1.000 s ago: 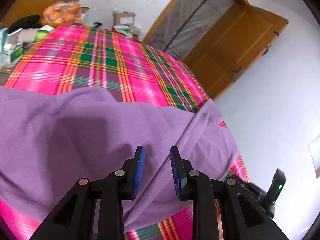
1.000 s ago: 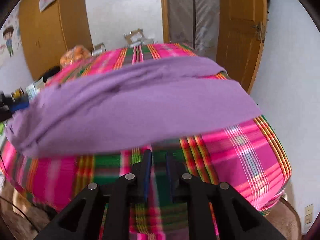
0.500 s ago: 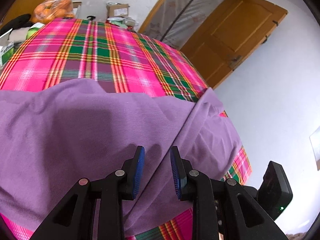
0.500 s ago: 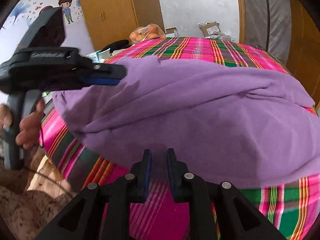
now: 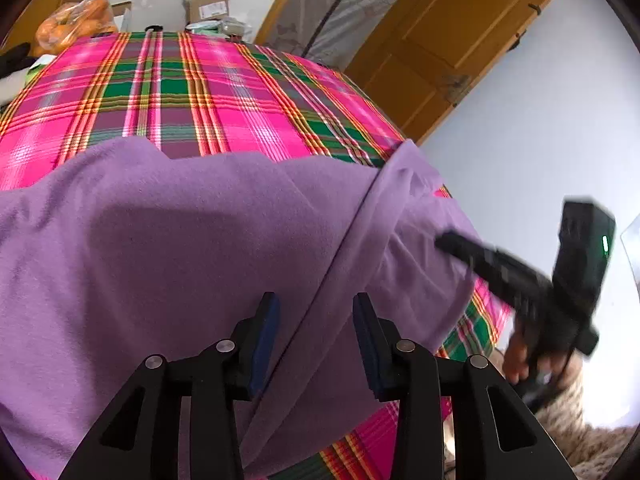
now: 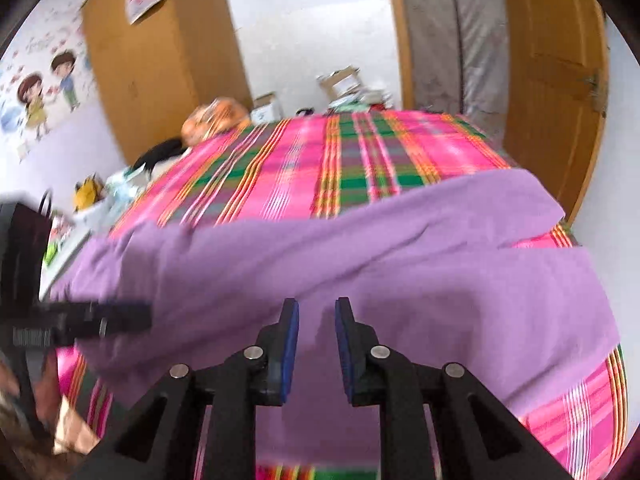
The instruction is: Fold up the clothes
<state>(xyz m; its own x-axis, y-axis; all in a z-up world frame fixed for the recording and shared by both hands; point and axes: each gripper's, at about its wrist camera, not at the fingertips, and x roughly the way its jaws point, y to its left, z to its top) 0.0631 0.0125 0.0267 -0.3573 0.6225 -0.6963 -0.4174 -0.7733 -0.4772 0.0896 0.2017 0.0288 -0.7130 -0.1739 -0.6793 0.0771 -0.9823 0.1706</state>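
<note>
both grippers hang over the purple cloth [image 5: 168,248], holding nothing.
left gripper [image 5: 314,344] just opened wide, right gripper [image 6: 317,344] narrow; next, pinch an edge to fold.

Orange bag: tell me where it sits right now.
The orange bag sits at the far left end of the plaid cloth, before the wooden wardrobe; cardboard boxes lie to its right.

No lettering comes through legibly anywhere. The label on the cardboard box [image 5: 208,7] past the table is a blur, and the pale print along the side of the left gripper [image 6: 32,336] is too smeared to read.
</note>
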